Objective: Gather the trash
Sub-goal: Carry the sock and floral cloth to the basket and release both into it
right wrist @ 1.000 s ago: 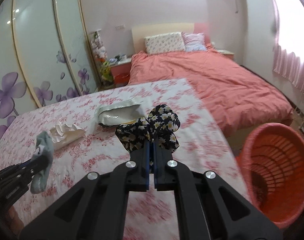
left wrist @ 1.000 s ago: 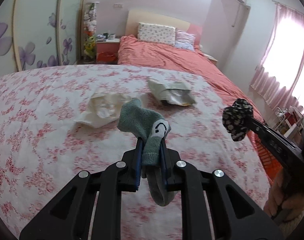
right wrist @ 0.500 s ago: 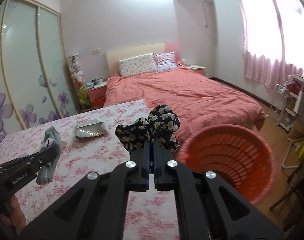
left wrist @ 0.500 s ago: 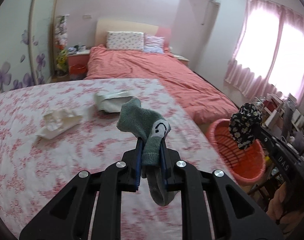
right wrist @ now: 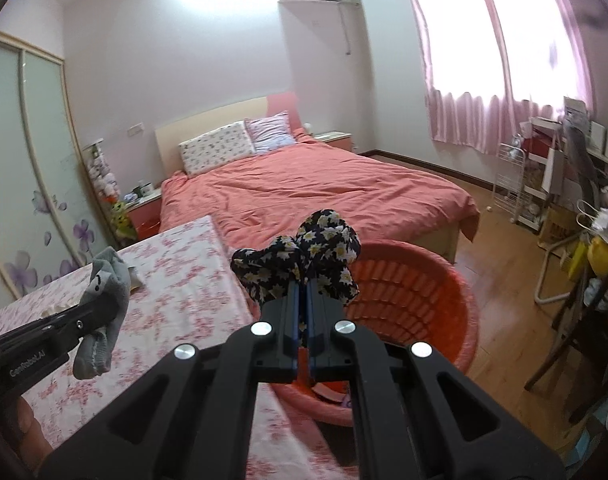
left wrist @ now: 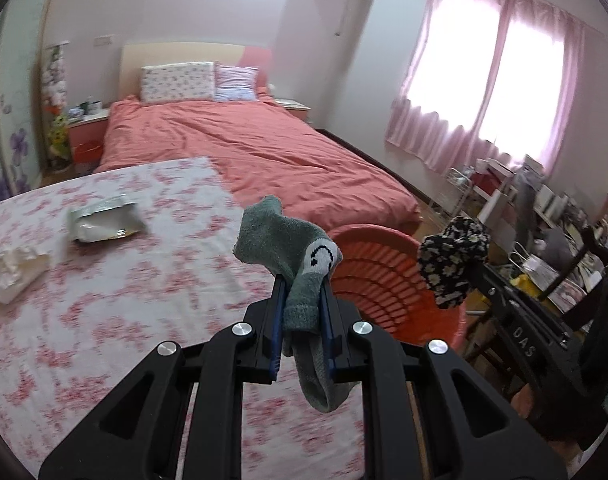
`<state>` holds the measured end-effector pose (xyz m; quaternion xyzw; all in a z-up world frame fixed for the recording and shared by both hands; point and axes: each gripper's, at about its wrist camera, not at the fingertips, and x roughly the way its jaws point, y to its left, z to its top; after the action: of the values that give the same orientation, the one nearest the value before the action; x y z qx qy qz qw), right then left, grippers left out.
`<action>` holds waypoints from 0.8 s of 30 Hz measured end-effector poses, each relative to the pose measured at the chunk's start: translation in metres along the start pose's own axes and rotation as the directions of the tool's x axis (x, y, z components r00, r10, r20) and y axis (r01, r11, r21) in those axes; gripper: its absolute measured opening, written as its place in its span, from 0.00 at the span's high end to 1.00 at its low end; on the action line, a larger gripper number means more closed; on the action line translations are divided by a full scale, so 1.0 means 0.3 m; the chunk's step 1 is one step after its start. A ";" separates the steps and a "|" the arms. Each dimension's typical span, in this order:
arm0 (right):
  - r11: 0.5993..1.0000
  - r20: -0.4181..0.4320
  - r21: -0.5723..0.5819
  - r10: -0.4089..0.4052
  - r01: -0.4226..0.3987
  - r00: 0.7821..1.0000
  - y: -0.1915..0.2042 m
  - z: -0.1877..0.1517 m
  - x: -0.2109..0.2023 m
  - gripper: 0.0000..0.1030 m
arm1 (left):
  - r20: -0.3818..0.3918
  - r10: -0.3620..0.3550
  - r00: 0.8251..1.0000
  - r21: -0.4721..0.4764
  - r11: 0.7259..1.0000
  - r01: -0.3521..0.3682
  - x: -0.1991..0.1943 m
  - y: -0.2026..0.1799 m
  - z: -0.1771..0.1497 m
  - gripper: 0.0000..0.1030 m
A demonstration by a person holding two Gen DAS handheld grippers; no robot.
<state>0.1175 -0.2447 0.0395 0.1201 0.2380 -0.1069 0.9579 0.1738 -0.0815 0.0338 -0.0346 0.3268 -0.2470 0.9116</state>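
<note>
Here we see the orange basket [right wrist: 444, 300] on the floor beside the bed [right wrist: 176, 280], scraps at its bottom. Our left gripper [left wrist: 302, 300] clamps a grey sock [left wrist: 292, 248]; our right gripper [right wrist: 303, 300] clamps floral cloth [right wrist: 304, 260], both angled downward near the rim.

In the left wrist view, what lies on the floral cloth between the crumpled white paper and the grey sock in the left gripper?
Only the opened silver wrapper, lying toward the far side; the rest of the floral cloth between the crumpled white paper and the grey sock is bare.
</note>
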 end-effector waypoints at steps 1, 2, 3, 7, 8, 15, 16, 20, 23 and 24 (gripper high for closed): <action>1.000 0.000 0.008 -0.006 0.006 1.000 -0.015 -0.003 0.001 0.96 | -0.002 -0.010 1.000 0.005 1.000 0.010 0.008 -0.018 0.001 0.85; 1.000 -0.001 0.015 -0.010 0.010 1.000 -0.030 -0.002 0.004 0.96 | -0.004 -0.024 1.000 0.011 1.000 0.024 0.019 -0.038 0.002 0.85; 1.000 -0.003 0.023 -0.014 0.014 1.000 -0.049 -0.003 0.008 0.96 | -0.007 -0.039 0.999 0.020 0.999 0.039 0.034 -0.056 0.003 0.85; 0.998 -0.009 0.054 -0.026 0.027 1.000 -0.110 -0.007 0.035 0.96 | -0.022 -0.081 0.996 0.045 0.996 0.082 0.076 -0.118 0.002 0.85; 0.998 -0.011 0.062 -0.028 0.028 1.000 -0.124 -0.008 0.040 0.96 | -0.027 -0.092 0.995 0.052 0.994 0.093 0.089 -0.137 0.001 0.85; 0.992 -0.024 0.119 -0.035 0.038 0.999 -0.226 -0.011 0.091 0.96 | -0.072 -0.144 0.987 0.087 0.985 0.151 0.184 -0.230 -0.010 0.85; 0.992 -0.025 0.125 -0.034 0.037 0.999 -0.236 -0.010 0.098 0.96 | -0.078 -0.147 0.986 0.092 0.984 0.154 0.197 -0.242 -0.010 0.85; 0.990 -0.025 0.138 -0.031 0.034 0.999 -0.262 -0.002 0.126 0.96 | -0.100 -0.151 0.983 0.103 0.982 0.161 0.239 -0.279 -0.009 0.85; 0.989 -0.022 0.144 -0.023 0.026 1.000 -0.275 0.003 0.148 0.96 | -0.118 -0.147 0.982 0.109 0.981 0.160 0.273 -0.295 -0.010 0.85; 0.989 -0.023 0.147 -0.017 0.020 1.000 -0.281 0.005 0.160 0.95 | -0.127 -0.144 0.981 0.110 0.981 0.158 0.288 -0.300 -0.011 0.85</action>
<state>0.1377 -0.3321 0.0026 0.1896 0.2406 -0.1317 0.9428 0.1907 -0.2009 0.0014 0.0102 0.3615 -0.3363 0.8696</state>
